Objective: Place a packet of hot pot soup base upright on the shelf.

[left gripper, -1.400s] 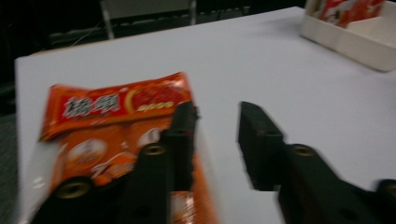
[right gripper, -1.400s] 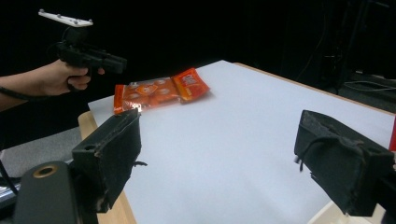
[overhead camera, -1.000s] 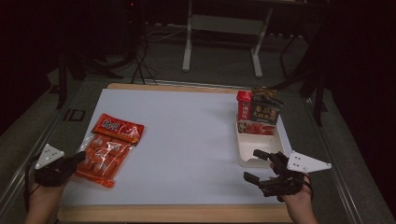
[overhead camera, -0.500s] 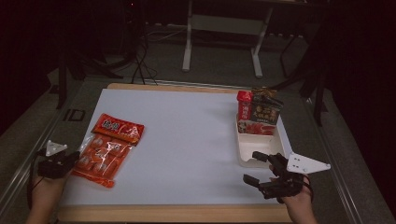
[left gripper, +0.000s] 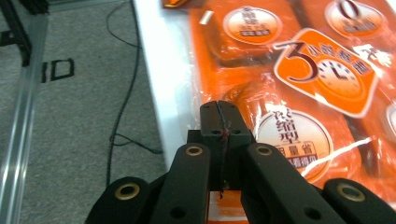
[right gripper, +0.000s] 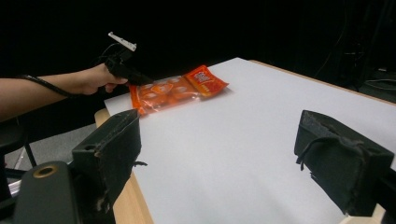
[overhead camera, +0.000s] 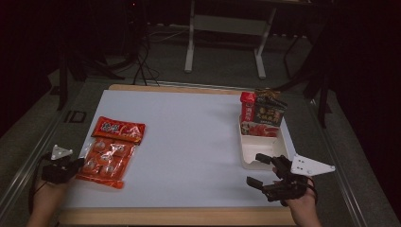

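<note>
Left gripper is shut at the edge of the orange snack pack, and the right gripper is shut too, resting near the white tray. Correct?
Not quite. The right gripper is open: the right gripper view shows its jaws standing wide apart. The left gripper is shut at the orange snack pack, and the right one does sit near the white tray.

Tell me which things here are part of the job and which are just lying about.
In the job:
- orange snack bag, at the table's left edge
- left gripper, fingers shut at the bag's edge
- right gripper, open, idle

Lying about:
- white tray
- red packets in the tray's far end
</note>
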### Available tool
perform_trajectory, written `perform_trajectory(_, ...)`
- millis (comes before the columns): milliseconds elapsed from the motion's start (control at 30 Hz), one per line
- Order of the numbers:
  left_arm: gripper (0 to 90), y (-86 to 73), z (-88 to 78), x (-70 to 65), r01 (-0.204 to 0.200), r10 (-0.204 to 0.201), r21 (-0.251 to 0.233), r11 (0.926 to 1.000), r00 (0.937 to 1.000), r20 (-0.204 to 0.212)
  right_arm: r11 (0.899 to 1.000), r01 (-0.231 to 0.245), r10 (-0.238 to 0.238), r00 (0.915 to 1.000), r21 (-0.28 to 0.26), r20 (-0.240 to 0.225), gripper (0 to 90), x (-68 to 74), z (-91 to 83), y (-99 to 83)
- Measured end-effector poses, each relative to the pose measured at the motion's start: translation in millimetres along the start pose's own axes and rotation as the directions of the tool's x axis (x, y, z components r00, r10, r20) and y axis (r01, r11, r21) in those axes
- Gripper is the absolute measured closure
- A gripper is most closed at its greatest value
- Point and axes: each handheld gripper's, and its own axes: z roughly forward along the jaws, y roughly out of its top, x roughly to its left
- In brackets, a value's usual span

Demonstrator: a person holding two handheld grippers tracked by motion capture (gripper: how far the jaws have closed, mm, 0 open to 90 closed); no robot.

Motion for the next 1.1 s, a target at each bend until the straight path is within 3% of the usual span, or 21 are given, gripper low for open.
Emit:
perform_trajectory(233, 90.0, 4.0, 1.6, -24.2, -0.036, 0.035, 0.012, 0.9993, 0.9968, 0.071, 1.0, 0.0, 0.0, 1.0, 0.0, -0.004, 14.4, 0.3, 1.4, 0.0)
perform_trajectory(367, 90.0, 11.3, 6.4, -39.6, -0.059, 0.057, 0.024, 0.998, 0.9943, 0.09, 1.0, -0.003, 0.003, 1.0, -0.003, -0.009, 14.4, 0.3, 1.3, 1.7)
perform_trajectory(633, 90.0, 16.5, 11.5, -64.2, -0.067, 0.064, 0.012, 0.9977, 0.9835, 0.169, 1.0, -0.006, 0.006, 0.9999, -0.001, -0.014, 14.4, 1.0, 1.7, 0.4)
perform_trajectory(700, 90.0, 17.4, 10.9, -66.6, -0.064, 0.064, 0.0, 0.9979, 0.9848, 0.161, 1.0, -0.008, 0.008, 0.9998, 0.001, -0.018, 14.4, 1.1, 1.8, 0.1)
perform_trajectory(767, 90.0, 18.8, 10.8, -63.3, -0.036, 0.039, -0.023, 0.9991, 0.9868, 0.157, 1.0, -0.004, 0.004, 0.9998, 0.002, -0.018, 14.4, 1.3, 1.8, 0.4)
perform_trajectory(900, 90.0, 27.4, 13.1, -53.2, -0.001, 0.005, -0.045, 0.999, 0.9956, 0.094, 1.0, -0.008, 0.008, 0.9998, 0.002, -0.02, 14.4, 1.2, 1.6, 0.4)
perform_trajectory(1100, 90.0, 41.2, 25.4, -38.6, 0.009, -0.008, -0.045, 0.9989, 0.9995, 0.03, 1.0, -0.016, 0.016, 0.9995, 0.003, -0.027, 14.4, -0.4, 2.1, -0.4)
